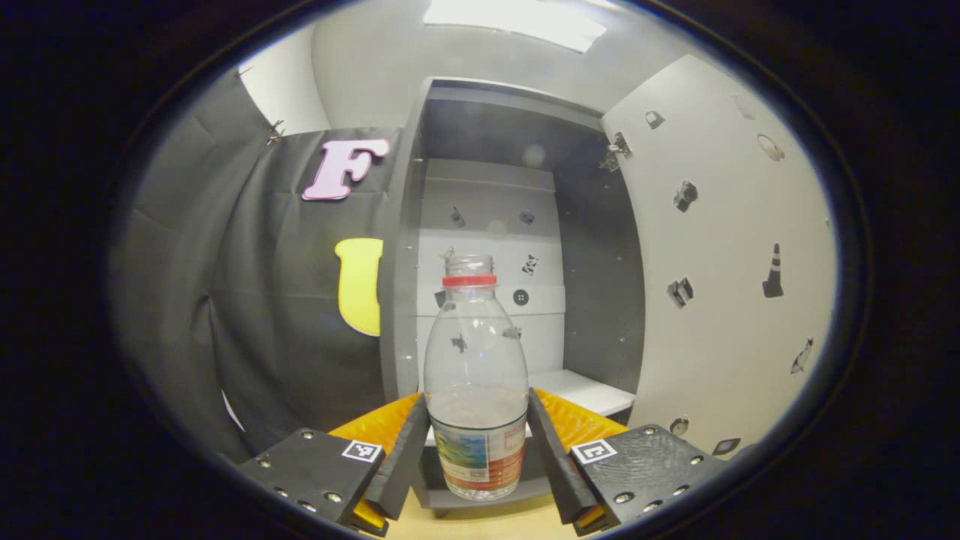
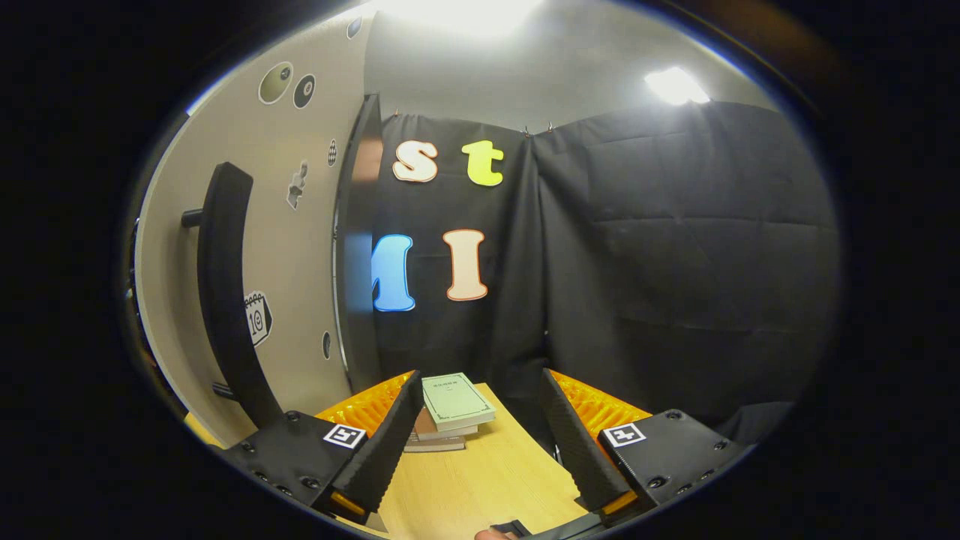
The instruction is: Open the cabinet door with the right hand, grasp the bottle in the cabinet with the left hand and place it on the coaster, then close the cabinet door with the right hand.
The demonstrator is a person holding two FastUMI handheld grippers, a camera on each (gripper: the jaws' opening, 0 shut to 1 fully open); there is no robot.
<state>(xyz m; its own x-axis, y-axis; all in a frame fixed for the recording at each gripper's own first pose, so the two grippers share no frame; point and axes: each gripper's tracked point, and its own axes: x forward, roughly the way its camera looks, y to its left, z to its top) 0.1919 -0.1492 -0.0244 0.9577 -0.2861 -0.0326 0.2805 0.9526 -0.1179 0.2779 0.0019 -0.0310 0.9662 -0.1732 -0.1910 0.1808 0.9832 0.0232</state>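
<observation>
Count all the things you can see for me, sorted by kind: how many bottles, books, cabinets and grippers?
Bottle: 1
Books, stacked: 3, as far as the stack shows
Cabinet: 1
Grippers: 2, left gripper and right gripper
Total: 7

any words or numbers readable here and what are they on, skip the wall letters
None can be read for sure.
Label on the bottle: print too small and blurred.
Cover of the top book: a title line, too small to read.
Calendar sticker on the cabinet door: marks too blurred to tell.
</observation>
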